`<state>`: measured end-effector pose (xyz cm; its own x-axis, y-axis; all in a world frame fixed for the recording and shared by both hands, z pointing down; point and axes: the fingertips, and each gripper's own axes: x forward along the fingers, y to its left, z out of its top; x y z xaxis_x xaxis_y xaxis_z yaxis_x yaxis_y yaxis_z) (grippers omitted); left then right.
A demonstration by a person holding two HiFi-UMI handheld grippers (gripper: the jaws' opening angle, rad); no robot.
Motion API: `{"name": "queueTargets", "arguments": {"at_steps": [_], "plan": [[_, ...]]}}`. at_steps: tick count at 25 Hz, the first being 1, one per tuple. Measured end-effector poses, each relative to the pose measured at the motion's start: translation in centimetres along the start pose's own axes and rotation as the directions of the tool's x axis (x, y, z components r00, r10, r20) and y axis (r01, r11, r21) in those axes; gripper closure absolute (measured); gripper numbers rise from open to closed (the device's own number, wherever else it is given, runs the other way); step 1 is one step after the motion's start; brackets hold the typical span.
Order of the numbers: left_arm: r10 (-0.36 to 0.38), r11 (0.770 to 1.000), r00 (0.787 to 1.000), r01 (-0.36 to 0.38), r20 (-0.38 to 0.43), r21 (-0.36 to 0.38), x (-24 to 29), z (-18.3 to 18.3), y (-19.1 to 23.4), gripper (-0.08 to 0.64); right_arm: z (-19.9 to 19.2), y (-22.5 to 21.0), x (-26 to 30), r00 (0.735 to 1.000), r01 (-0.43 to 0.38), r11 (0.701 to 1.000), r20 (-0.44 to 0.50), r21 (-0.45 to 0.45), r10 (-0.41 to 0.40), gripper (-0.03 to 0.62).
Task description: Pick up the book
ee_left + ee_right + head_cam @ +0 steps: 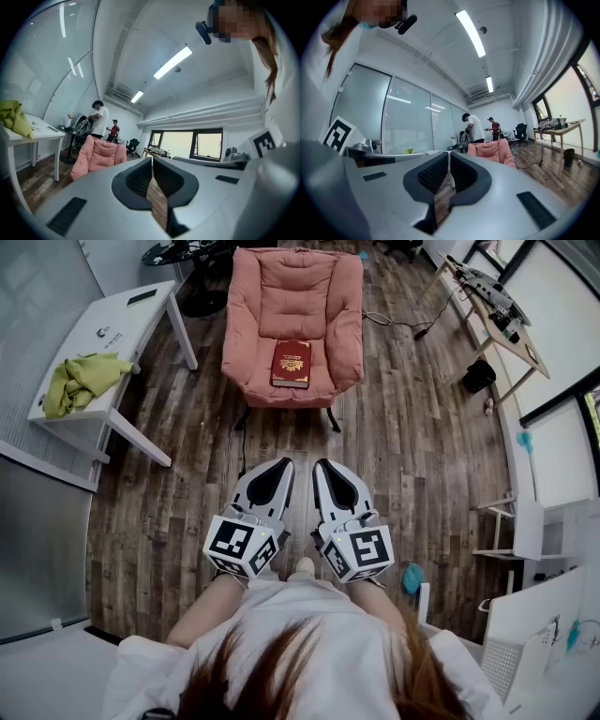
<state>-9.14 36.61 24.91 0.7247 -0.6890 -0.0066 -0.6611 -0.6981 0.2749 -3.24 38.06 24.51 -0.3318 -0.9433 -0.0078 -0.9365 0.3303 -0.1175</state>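
The red book (291, 364) lies flat on the pink armchair (293, 287), mid-seat toward its front edge. The left gripper (280, 463) and right gripper (324, 464) are side by side, jaws pressed together on nothing, well apart from the chair across wooden floor (187, 502). A green cloth (80, 379) lies at the white table's (122, 320) left edge. A black cable (398, 324) trails right of the chair.

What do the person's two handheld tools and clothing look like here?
The left tool and right tool match: light grey tapered shells with black ribbed pads inside, each bearing a white cube printed with black square markers. No cables show. The person wears a white top.
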Motion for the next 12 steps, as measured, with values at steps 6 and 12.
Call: {"name": "queueTargets", "arguments": {"at_steps": [6,12], "plan": [[0.009,1.0,1.0,-0.009,-0.006,0.0,-0.2,-0.2,0.6,0.555,0.2,0.5,0.1,1.0,0.001,1.0,0.006,-0.007,-0.001,0.555],[0.006,1.0,1.0,-0.007,-0.025,-0.01,-0.4,-0.8,1.2,0.555,0.3,1.1,0.3,1.0,0.004,1.0,0.014,0.009,-0.005,0.555]]}}
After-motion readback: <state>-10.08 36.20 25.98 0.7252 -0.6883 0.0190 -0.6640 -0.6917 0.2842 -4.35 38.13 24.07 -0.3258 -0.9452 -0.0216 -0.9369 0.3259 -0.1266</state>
